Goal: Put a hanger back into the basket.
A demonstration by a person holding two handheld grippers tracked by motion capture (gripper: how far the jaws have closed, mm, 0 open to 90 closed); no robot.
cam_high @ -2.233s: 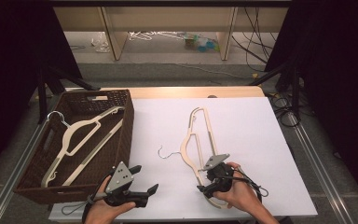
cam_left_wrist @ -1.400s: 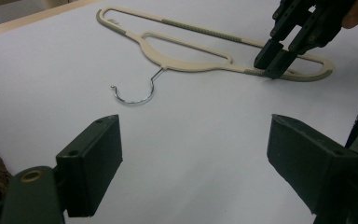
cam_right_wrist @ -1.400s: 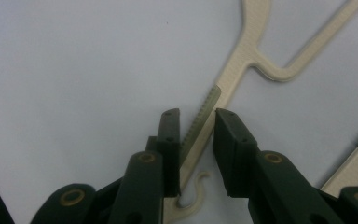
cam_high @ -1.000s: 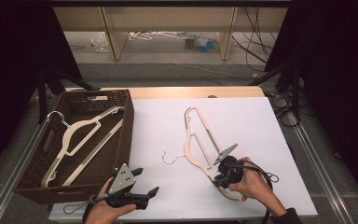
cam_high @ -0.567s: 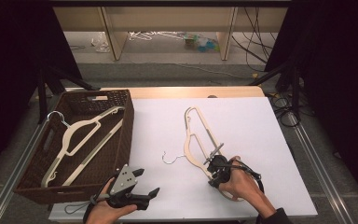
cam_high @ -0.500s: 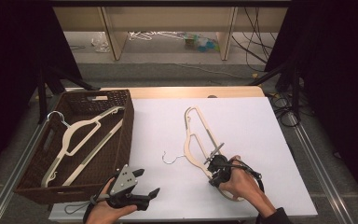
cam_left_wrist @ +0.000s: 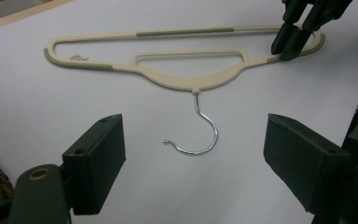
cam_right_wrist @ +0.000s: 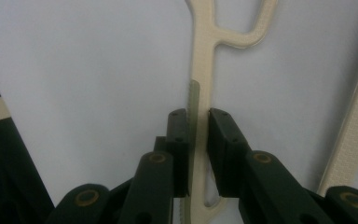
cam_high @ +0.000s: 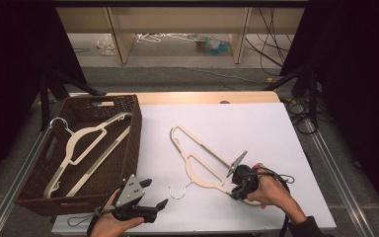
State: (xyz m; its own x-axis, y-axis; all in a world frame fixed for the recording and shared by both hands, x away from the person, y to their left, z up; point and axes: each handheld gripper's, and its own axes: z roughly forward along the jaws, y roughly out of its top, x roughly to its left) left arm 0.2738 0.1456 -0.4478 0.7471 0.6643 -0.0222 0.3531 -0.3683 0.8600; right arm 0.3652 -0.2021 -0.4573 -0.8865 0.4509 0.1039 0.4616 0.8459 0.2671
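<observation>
A cream plastic hanger (cam_high: 197, 158) with a wire hook (cam_high: 177, 191) lies flat on the white table top. My right gripper (cam_high: 237, 190) is shut on the hanger's near arm close to its end. The right gripper view has both pads pressing the cream bar (cam_right_wrist: 203, 70) inside the right gripper (cam_right_wrist: 198, 135). Its jaws have just been closing on that bar. My left gripper (cam_high: 154, 192) hovers open at the table's front edge with nothing in it. From the left gripper view, the hook (cam_left_wrist: 205, 135) lies ahead of the open left gripper (cam_left_wrist: 193, 140), and the right gripper (cam_left_wrist: 291, 39) is on the hanger (cam_left_wrist: 186, 79).
A dark wicker basket (cam_high: 128, 106) stands at the left of the table and holds two cream hangers (cam_high: 86, 143). The white table top (cam_high: 256, 128) spreads beyond the hanger. Cables hang at the right, and a shelf unit stands behind the table.
My right hand has shifted a little along the hanger's near arm, turned its gripper onto it and closed. The hanger has slid slightly. My left gripper has stayed put.
</observation>
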